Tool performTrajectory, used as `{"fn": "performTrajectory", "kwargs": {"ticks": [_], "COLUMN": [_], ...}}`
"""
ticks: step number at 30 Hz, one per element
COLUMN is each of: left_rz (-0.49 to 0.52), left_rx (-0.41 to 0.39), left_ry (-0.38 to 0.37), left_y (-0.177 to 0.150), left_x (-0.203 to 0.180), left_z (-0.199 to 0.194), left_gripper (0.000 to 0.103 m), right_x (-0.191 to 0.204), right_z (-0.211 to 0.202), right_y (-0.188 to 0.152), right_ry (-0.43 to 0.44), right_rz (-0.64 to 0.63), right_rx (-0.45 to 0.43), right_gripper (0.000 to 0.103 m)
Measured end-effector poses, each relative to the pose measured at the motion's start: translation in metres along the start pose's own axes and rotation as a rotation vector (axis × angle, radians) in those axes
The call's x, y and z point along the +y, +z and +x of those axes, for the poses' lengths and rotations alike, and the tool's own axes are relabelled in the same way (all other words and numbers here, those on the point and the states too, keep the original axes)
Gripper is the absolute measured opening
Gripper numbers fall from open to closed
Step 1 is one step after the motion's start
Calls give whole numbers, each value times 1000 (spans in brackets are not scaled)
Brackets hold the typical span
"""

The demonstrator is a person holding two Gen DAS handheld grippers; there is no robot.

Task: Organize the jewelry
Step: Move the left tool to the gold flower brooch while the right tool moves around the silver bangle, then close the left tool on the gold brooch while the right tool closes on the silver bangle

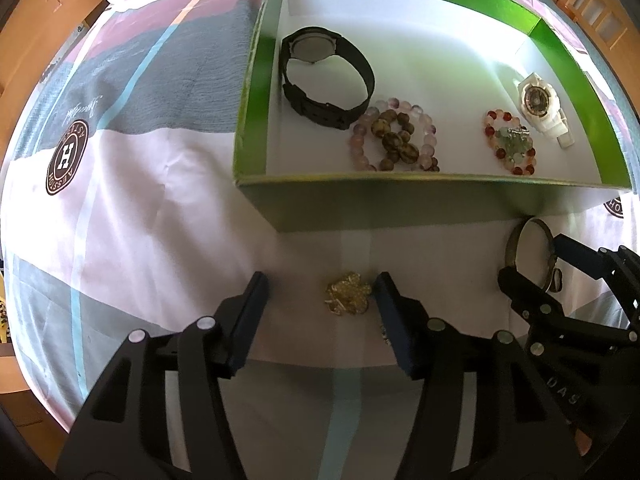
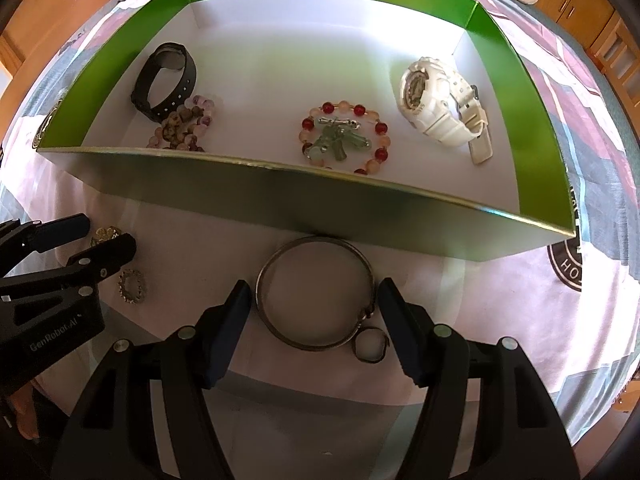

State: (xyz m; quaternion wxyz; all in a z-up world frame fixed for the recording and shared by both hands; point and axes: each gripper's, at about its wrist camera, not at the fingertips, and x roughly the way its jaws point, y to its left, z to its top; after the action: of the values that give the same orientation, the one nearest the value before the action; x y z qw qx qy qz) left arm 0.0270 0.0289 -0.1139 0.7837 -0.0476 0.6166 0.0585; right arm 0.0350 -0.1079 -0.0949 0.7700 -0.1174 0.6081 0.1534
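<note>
The left gripper (image 1: 320, 292) stands open astride the gold brooch (image 1: 347, 293), whose right edge sits at or against the right finger (image 1: 390, 300). The right gripper (image 2: 314, 300) stands open around the bangle (image 2: 316, 294), pads beside it, not clamping. Both pieces lie on the bedsheet (image 1: 140, 208) at six o'clock of the box (image 2: 280, 204). Best to centre the brooch, close gently low on the cloth, and lift clear over the near wall.

We see a box (image 2: 532, 128) with green walls and a white floor at upper centre. In it lie a black watch (image 1: 326, 76), a white watch (image 2: 440, 100), and red-and-peach beads (image 2: 344, 136). The bedsheet (image 1: 132, 160) below shows pink, grey and white blocks with pale blue stripes.
</note>
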Motion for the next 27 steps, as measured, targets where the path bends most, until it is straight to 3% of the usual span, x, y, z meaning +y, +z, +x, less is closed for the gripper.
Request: {"fn": "performTrajectory", "kwargs": {"ticks": [11, 14, 16, 20, 24, 27], "left_rz": [13, 18, 19, 26, 25, 24], "left_rx": [-4, -9, -11, -12, -17, -25], "left_ry": [6, 6, -4, -5, -1, -6], "left_y": [0, 0, 1, 1, 1, 0], "left_x": [-3, -6, -8, -12, -14, -13], "left_z": [-2, -4, -7, -10, -13, -15], "left_gripper": [58, 48, 35, 32, 22, 22], "right_x": [10, 16, 15, 18, 11, 12], "right_z": [-3, -5, -6, -8, -6, -9], "right_y": [-6, -9, -9, -11, -11, -11], "right_ry": [-18, -29, -15, -16, -10, -11], "right_rz": [-18, -37, -36, -35, -35, -41], "right_rx": [-17, -34, -35, -39, -40, -41], "right_gripper": [66, 65, 62, 61, 61, 61]}}
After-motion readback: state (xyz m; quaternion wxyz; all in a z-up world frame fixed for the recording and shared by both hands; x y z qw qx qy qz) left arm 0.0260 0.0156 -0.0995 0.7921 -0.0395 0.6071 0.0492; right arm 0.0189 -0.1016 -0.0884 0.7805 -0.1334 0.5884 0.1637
